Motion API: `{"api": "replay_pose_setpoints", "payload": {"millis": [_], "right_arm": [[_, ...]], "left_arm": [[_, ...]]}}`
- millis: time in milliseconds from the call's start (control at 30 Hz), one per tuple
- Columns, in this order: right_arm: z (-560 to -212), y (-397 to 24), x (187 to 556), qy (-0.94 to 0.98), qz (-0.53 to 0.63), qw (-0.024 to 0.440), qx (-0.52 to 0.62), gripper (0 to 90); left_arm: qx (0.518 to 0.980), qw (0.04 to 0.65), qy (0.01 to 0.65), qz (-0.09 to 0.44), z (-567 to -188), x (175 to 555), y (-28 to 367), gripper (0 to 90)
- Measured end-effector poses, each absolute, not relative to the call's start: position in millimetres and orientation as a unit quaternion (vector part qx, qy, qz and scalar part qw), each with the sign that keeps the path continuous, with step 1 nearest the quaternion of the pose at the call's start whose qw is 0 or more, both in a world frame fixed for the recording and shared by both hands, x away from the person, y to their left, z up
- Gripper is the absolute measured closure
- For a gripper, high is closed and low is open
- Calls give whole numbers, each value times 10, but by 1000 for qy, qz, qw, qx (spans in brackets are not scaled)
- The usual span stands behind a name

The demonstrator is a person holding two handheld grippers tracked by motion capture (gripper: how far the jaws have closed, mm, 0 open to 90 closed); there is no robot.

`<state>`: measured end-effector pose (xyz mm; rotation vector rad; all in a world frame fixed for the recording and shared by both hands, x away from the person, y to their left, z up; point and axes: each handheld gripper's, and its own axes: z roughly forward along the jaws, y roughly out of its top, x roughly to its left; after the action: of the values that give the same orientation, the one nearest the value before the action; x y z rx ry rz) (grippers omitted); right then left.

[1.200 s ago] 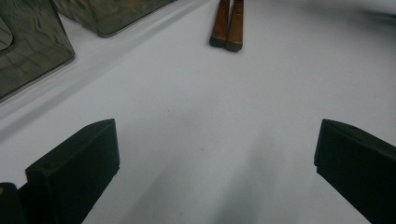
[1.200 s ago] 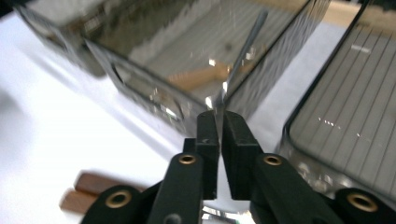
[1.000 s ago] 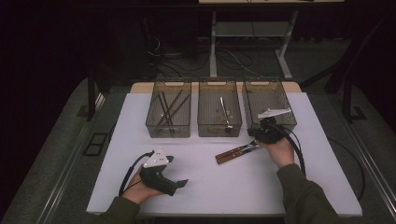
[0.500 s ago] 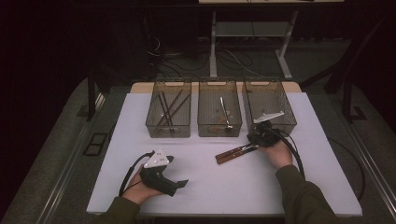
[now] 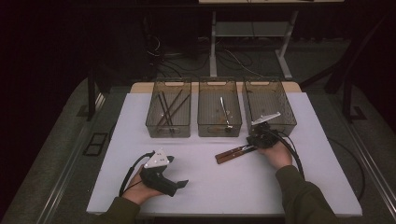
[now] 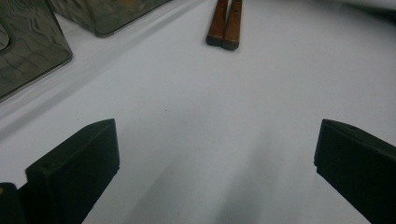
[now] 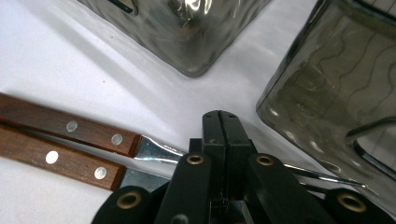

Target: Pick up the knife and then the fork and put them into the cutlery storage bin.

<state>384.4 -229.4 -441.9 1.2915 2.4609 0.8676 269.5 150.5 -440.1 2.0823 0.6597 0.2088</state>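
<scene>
Work in hand: sorting cutlery from the bench (image 5: 327, 186) into three clear bins along its far edge.
Done so far: the left bin (image 5: 168, 132) holds dark sticks, the middle bin (image 5: 219, 130) one metal piece; the right bin (image 5: 270, 82) looks empty, though the dim high view makes that uncertain.
Left to do: two wooden-handled knives (image 5: 235, 153) lie side by side on the bench, near the middle, in front of the middle and right bins.
Right tongs (image 7: 219, 140): jaws shut tight over the metal blades, seemingly gripping them, though where they meet is hidden.
Right hand (image 5: 276, 154): low on the bench, the tongs pointing at the gap between the middle and right bins.
Left tongs (image 6: 215, 154): jaws wide apart, nothing between them.
Left hand (image 5: 140, 190): resting near the bench's near edge, left of centre, aimed toward the knife handles.
</scene>
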Motion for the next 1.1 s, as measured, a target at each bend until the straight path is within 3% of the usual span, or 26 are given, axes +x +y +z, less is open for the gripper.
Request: {"api": "replay_pose_setpoints", "payload": {"millis": [1100], "right_arm": [[-4351,-2306,3650,873,259,85,405,895]], "left_arm": [[847,452,265,82,-4401,2691,1503,0]]}}
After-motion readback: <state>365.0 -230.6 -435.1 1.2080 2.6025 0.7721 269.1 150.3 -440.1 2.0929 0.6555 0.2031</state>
